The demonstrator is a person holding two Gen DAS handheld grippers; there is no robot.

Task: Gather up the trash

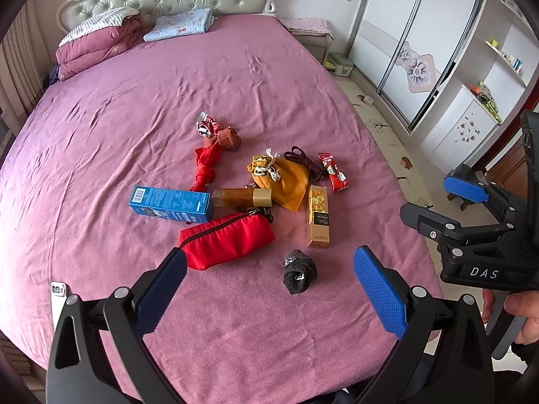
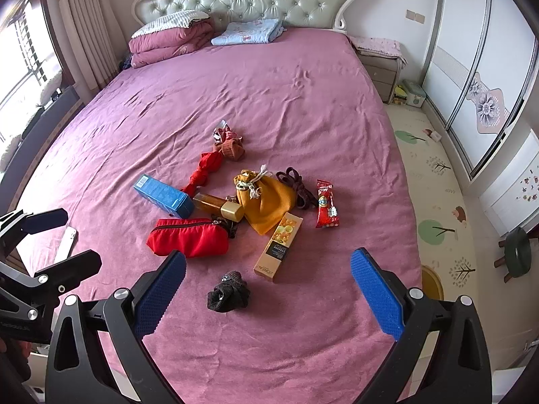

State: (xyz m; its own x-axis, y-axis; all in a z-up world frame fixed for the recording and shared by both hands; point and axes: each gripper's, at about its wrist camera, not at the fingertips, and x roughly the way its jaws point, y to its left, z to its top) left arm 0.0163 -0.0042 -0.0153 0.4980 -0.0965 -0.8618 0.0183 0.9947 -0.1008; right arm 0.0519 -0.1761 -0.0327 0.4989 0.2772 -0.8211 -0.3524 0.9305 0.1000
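Observation:
A pile of items lies on the purple bed point(image 1: 235, 84): a blue box point(image 1: 170, 203), a gold box point(image 1: 317, 215), a red snack wrapper point(image 1: 333, 172), a crumpled foil wrapper point(image 1: 207, 124), a red zip pouch point(image 1: 225, 239), a yellow drawstring bag point(image 1: 286, 178), an amber bottle point(image 1: 242, 198) and a black sock point(image 1: 299, 272). My left gripper point(image 1: 269, 289) is open above the near edge, the black sock between its fingers' line. My right gripper point(image 2: 267, 293) is open, the black sock point(image 2: 228, 291) just ahead; the gold box point(image 2: 278, 246) and the wrapper point(image 2: 326, 203) lie beyond.
A white phone point(image 1: 58, 298) lies at the bed's left edge. Folded bedding point(image 2: 171, 42) and a blue cloth point(image 2: 247, 32) sit by the headboard. A nightstand point(image 2: 382, 64), wardrobe point(image 2: 478, 67), green stool point(image 2: 517, 250) and a yellow bin point(image 2: 431, 282) stand on the right floor.

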